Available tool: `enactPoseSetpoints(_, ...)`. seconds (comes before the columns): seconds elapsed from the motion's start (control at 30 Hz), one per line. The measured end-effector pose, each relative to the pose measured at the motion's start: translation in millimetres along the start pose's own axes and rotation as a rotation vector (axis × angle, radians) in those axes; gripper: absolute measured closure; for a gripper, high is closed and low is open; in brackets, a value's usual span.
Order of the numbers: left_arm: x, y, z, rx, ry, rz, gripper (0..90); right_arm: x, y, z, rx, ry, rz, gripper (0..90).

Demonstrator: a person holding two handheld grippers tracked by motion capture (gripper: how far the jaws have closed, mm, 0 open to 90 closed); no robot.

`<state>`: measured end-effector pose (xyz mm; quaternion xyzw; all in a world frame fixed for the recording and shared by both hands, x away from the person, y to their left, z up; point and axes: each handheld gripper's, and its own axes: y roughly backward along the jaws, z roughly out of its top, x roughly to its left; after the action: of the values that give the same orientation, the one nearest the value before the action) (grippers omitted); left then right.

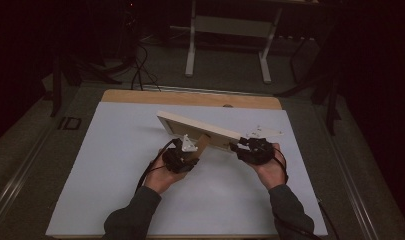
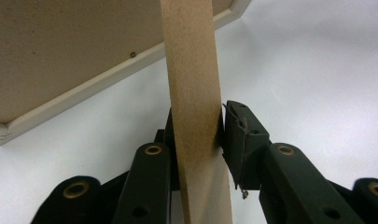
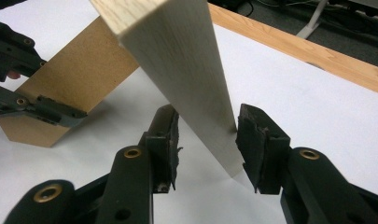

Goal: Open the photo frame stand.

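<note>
We see a white sheet (image 1: 140, 190) covering most of the table, with the wooden tabletop (image 1: 140, 96) left bare as a strip along the far edge. Beyond it, on the grey floor (image 1: 225, 70), stands a white frame leg (image 1: 191, 45), with dark cables (image 1: 137, 70) to its left.

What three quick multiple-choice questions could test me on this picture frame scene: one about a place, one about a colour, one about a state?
1. Where is the pale wooden picture frame?
A. flat on the floor
B. held tilted above the white table sheet
C. on the far white-legged stand

2. What colour is the fibreboard stand leg on the frame's back?
A. brown
B. blue
C. red

3. What is the left gripper doing?
A. hanging open over nothing
B. lying on the table
C. clamping the stand leg

Answers: 1 B, the high view shows both grippers holding it up; 2 A, plain brown board; 3 C, both pads press its edges.
</note>
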<state>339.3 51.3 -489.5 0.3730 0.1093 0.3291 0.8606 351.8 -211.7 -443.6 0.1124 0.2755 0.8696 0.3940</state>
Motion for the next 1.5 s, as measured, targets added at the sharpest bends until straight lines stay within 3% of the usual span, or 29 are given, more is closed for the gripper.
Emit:
enactPoseSetpoints(0.67,-1.1,-1.4,-3.6,-0.005,0.011,-0.002,72.4,3.6,-0.6,-6.4,0.007,0.011,-0.011,59.0)
enactPoseSetpoints(1.03,-0.1,3.3,-4.2,-0.021,0.013,-0.02,60.8,4.3,-2.9,-9.2,0.028,0.025,-0.005,53.8)
enactPoseSetpoints(1.5,3.6,15.5,-5.5,-0.072,0.044,-0.064,56.3,3.0,-4.7,-10.7,0.04,0.028,0.008,51.2)
